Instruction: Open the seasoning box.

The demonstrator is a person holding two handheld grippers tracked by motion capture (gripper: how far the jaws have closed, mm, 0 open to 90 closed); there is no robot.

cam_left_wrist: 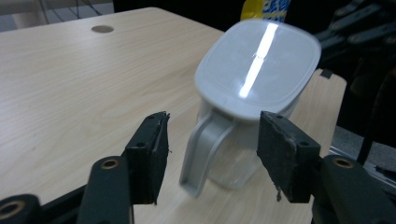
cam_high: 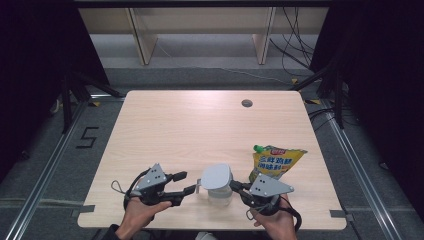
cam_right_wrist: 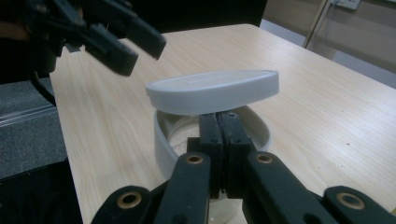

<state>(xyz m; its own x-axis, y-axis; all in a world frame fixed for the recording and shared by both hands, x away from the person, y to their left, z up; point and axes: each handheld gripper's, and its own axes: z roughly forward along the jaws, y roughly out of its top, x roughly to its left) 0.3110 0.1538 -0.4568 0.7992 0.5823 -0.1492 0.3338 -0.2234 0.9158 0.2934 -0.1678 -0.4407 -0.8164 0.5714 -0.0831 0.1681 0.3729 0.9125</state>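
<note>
A dark-walled room with grey floor surrounds the one pale wooden counter (cam_high: 190,130), and beyond its far edge we see a light shelf unit (cam_high: 200,30) and some loose cables (cam_high: 295,45). On the counter we count two things: one clear jug (cam_high: 218,192) with a grey lid (cam_high: 216,176), near the front edge, and one yellow pouch (cam_high: 276,162) with a green cap lying just beyond and to its right. One round grommet (cam_high: 246,103) sits in the counter near the far edge.

We hold two grippers. The left gripper (cam_high: 184,183) is at the jug's left side; in the left gripper view its two fingers (cam_left_wrist: 148,154) stand released and apart, with the jug's one handle (cam_left_wrist: 201,149) in the gap between them and neither pad touching it. The lid (cam_left_wrist: 258,65) fills the space above.

The right gripper (cam_high: 238,187) comes in from the jug's right. In the right gripper view its fingers (cam_right_wrist: 210,140) are clenched tight together at the jug's rim (cam_right_wrist: 161,135), right under the lid (cam_right_wrist: 212,91), which is raised and tilted above the open mouth on that side. Whether they pinch a tab of the lid we cannot tell. The left gripper (cam_right_wrist: 126,44) hangs in that view's upper left, beyond the jug.

Two hands, one per gripper, enter from the counter's near edge.
</note>
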